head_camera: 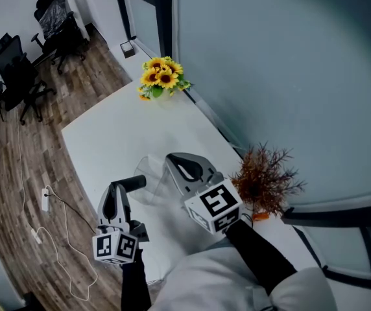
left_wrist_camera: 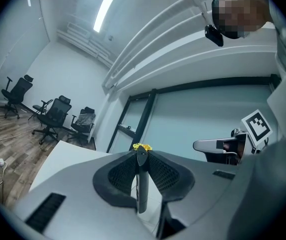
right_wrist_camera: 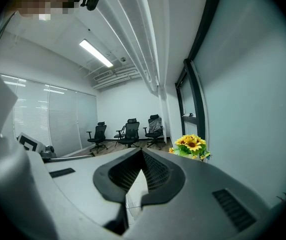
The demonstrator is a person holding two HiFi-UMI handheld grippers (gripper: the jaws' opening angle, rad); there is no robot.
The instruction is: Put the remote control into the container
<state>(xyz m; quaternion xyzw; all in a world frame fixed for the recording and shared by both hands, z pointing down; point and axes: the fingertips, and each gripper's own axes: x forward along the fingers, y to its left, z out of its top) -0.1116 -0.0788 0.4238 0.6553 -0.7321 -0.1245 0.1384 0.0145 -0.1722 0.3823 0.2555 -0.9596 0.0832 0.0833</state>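
My left gripper (head_camera: 117,190) hovers over the near part of the white table (head_camera: 107,141), shut on a thin black remote control (head_camera: 132,183) that sticks out to the right. In the left gripper view the remote (left_wrist_camera: 141,184) stands edge-on between the closed pads of the left gripper (left_wrist_camera: 141,156). A clear plastic container (head_camera: 148,175) sits on the table between the two grippers, just right of the remote. My right gripper (head_camera: 176,163) is over the container's right side; its jaws meet at the tips with nothing between them, as the right gripper view (right_wrist_camera: 142,153) also shows.
A pot of sunflowers (head_camera: 162,76) stands at the table's far end by the glass wall. A dried brown plant (head_camera: 264,181) is close on the right of my right gripper. Office chairs (head_camera: 17,70) and cables (head_camera: 49,203) are on the wooden floor to the left.
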